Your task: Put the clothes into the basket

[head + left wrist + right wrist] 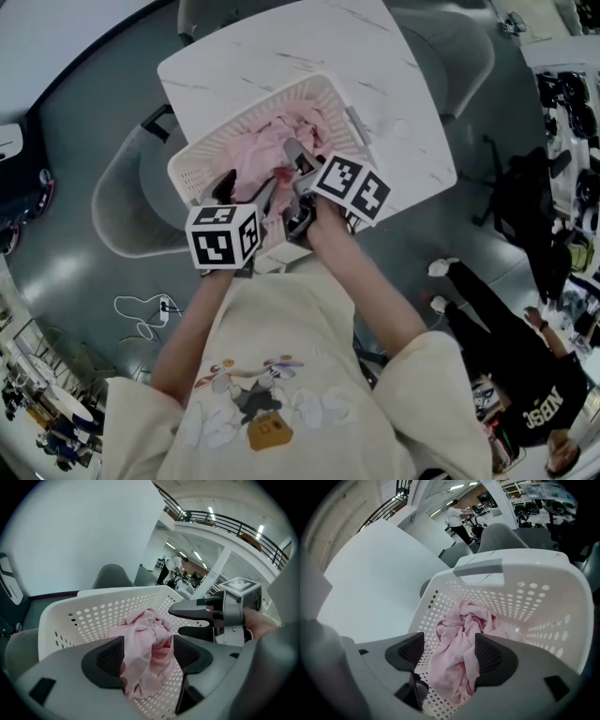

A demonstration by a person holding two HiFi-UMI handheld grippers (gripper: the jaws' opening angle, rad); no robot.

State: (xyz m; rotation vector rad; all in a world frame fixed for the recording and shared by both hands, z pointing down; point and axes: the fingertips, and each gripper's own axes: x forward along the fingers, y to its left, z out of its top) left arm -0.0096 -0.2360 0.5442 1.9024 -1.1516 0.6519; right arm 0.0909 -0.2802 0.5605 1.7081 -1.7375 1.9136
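A white perforated basket (202, 161) stands on the white marble table (281, 47). A crumpled pink garment (258, 150) lies inside it, also seen as pink garment (145, 634) and pink garment (461, 630). My left gripper (246, 192) hangs over the basket's near rim, jaws open above the cloth; the left gripper (148, 651) has nothing pinched between its pads. My right gripper (298, 173) is beside it, just right, over the same pile. The right gripper (449, 651) is open too, and the right gripper (190, 619) shows a gap between its fingers.
Grey chairs (131, 202) ring the table. A white cable (141, 314) lies on the floor at the left. A person in black (525, 375) is on the floor at the lower right. The basket's grey handle (480, 567) is on its far rim.
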